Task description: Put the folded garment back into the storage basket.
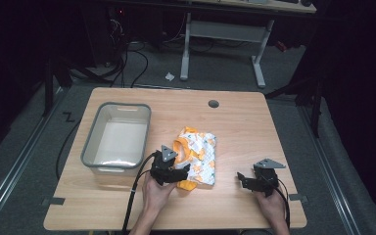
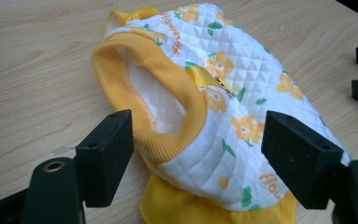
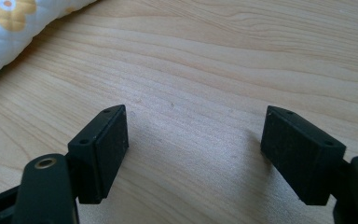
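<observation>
The garment point(image 1: 198, 155) lies folded mid-table beside the bin point(image 1: 91, 147); the left gripper point(image 1: 172, 172) stands at its near edge, jaws apart and unclamped; the right gripper point(image 1: 247, 180) rests open on bare wood; next, likely close on the hem and lift binward.

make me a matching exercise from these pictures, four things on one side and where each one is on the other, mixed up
Things:
1. bin
2. quilted garment
3. left gripper
4. right gripper

Places:
A. open over bare wood near the table's front right
B. left part of the table, nothing in it
C. middle of the table, folded, yellow trim
D. at the garment's near left edge, jaws apart on either side of it

Pairs: 1-B, 2-C, 3-D, 4-A
</observation>
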The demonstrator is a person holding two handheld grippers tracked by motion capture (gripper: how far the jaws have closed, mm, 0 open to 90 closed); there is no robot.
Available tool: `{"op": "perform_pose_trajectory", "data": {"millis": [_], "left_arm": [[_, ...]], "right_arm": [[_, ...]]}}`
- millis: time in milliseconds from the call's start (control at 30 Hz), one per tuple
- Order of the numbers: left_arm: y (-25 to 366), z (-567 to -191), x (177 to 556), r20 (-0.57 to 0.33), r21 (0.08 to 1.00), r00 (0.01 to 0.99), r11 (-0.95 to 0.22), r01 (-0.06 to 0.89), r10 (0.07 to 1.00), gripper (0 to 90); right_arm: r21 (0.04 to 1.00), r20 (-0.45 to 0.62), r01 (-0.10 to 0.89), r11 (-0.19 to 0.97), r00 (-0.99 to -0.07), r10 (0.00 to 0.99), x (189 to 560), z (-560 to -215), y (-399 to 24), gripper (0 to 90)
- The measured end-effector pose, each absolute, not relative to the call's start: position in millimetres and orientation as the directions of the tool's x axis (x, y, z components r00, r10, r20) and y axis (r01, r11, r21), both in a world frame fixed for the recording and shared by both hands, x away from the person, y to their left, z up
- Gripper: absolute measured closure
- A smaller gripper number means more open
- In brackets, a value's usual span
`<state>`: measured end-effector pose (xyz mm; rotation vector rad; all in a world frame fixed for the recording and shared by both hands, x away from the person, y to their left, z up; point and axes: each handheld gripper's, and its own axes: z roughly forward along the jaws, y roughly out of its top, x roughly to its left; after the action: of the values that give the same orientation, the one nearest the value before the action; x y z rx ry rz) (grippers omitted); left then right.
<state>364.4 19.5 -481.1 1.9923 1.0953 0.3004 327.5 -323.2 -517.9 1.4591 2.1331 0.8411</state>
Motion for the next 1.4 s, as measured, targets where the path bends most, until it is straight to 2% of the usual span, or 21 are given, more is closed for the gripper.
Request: {"op": "perform_pose_trajectory", "data": {"millis": [500, 1167, 1400], "left_arm": [[6.8, -482.0, 392.7, -0.181, 0.725, 0.557, -0.272, 0.632, 0.81, 18.1], [-1.7, -514.6, 419.6, -0.165, 0.642, 0.504, -0.295, 0.708, 0.848, 17.8], [-7.3, -518.4, 416.7, -0.099, 0.654, 0.532, -0.348, 0.672, 0.841, 19.6]], "right_arm": [[0.685, -0.005, 0.678, 0.266, -0.361, 0.933, 327.4, -517.9, -323.2, 23.5], [0.685, -0.004, 0.678, 0.266, -0.361, 0.933, 327.3, -517.9, -323.2, 23.4], [0.685, -0.004, 0.678, 0.266, -0.361, 0.933, 327.3, -517.9, -323.2, 23.4]]}}
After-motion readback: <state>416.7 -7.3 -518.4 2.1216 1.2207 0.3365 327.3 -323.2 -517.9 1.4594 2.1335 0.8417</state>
